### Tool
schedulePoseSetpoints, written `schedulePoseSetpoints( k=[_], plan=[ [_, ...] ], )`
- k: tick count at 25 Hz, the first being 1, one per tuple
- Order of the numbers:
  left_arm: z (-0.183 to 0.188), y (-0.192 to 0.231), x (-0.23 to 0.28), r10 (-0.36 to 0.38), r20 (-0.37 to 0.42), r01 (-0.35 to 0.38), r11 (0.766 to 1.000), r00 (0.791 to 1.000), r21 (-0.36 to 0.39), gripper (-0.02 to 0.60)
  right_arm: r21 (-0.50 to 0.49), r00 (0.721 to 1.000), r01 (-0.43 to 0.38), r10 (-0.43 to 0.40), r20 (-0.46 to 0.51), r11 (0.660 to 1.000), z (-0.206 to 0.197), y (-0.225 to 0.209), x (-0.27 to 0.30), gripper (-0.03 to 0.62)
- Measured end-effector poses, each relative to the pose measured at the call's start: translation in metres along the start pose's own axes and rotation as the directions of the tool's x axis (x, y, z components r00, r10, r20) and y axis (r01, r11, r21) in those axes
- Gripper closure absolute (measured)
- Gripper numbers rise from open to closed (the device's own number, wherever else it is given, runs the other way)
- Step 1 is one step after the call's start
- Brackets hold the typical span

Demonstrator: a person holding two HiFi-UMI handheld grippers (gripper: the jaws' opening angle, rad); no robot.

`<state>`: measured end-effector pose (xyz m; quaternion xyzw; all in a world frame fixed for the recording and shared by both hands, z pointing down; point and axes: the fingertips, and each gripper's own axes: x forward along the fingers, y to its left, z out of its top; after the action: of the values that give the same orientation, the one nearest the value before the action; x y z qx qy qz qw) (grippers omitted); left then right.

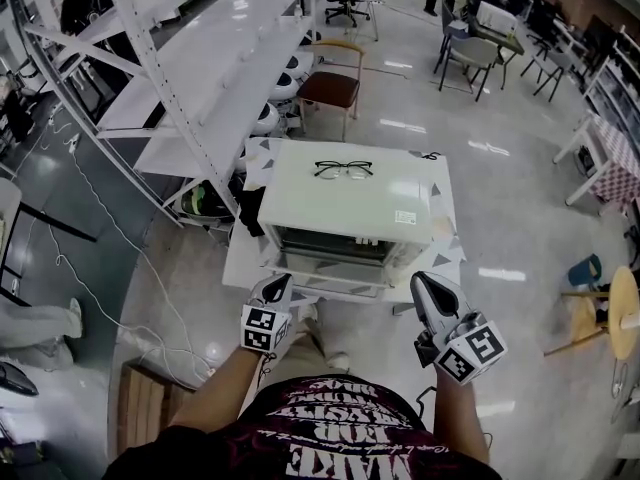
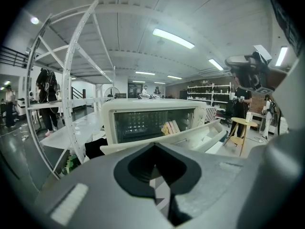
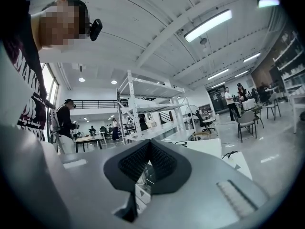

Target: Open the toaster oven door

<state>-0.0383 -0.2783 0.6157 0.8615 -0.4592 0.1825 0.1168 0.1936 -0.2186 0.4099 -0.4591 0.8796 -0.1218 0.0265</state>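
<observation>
The white toaster oven [image 1: 350, 193] stands on a small white table [image 1: 243, 265] in the head view. Its door [image 1: 335, 269] hangs folded down toward me, and the cavity shows behind it. My left gripper [image 1: 277, 286] sits shut and empty just before the door's left corner. At the door's right corner my right gripper [image 1: 424, 284] is also shut on nothing. In the left gripper view the oven [image 2: 152, 123] fills the middle with the lowered door [image 2: 190, 140] slanting in front. The right gripper view looks past the oven's top [image 3: 205, 147].
A pair of glasses [image 1: 344, 169] lies on the oven's top. A tall white shelf rack [image 1: 215, 68] runs along the left, a wooden chair [image 1: 330, 83] stands behind the table, and a round stool [image 1: 610, 323] is at the right. People stand far off.
</observation>
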Motion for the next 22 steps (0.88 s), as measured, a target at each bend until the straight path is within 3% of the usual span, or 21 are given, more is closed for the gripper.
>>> schedulePoseSetpoints(
  k=[11,22],
  plan=[
    [-0.038,-0.016,-0.014,-0.027,-0.02,0.027,1.0,0.999,0.004,0.581,-0.021,1.0,-0.026,0.026,0.005,0.999,0.007,0.019,0.001,0.568],
    [-0.05,-0.02,-0.019,-0.022,0.049,0.021,1.0,0.999,0.023,0.581,-0.022,0.999,-0.016,0.015,-0.034,1.0,-0.006,0.024,0.002,0.568]
  ],
)
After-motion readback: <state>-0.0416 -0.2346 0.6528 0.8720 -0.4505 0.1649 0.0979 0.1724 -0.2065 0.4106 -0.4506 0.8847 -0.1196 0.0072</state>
